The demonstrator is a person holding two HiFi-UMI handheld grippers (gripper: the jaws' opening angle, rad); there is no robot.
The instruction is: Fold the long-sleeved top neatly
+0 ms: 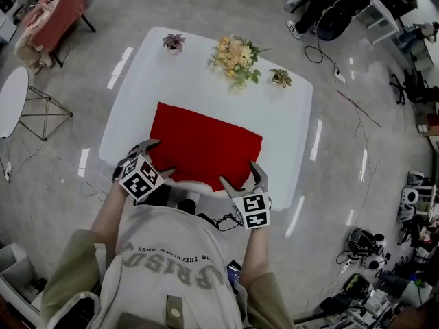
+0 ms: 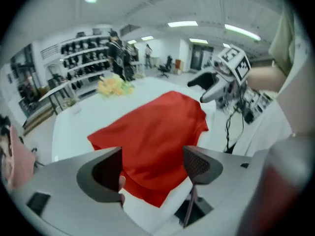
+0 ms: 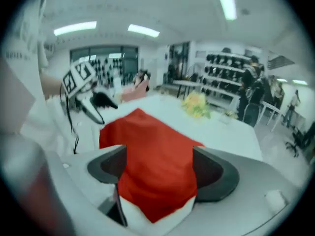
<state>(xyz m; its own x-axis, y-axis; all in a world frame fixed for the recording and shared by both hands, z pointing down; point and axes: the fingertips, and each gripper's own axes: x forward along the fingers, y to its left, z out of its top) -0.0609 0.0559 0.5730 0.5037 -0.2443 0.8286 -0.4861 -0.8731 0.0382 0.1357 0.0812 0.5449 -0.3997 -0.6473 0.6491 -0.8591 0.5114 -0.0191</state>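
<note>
Near the 6 o'clock edge of the white table (image 1: 288, 115), as the head view shows it, the red long-sleeved top (image 1: 202, 144) lies folded into a flat rectangle. Its long sides run from about 10 o'clock to about 4 o'clock. At the 7 o'clock corner of the garment hangs the left gripper (image 1: 163, 157); at the 5 o'clock corner hangs the right gripper (image 1: 239, 173). Each has its marker cube turned toward the person (image 1: 171, 266), who stands at the table's 6 o'clock side. Left gripper view: both jaws stand wide apart, and the red cloth shows through the gap, lying on the table beyond them; neither pad presses on it, and nothing is pinched. Right gripper view: the jaws likewise stand wide apart, the folded cloth fills the space seen between them, and no pad closes on it. Along the table's 12 o'clock edge stands a bouquet (image 1: 234, 57) of pale yellow flowers, with a small potted plant (image 1: 173, 42) at its 9 o'clock side and a second potted plant (image 1: 280, 78) at its 4 o'clock side, all well apart from the garment. Around the table lies a glossy grey floor (image 1: 82, 115).
</note>
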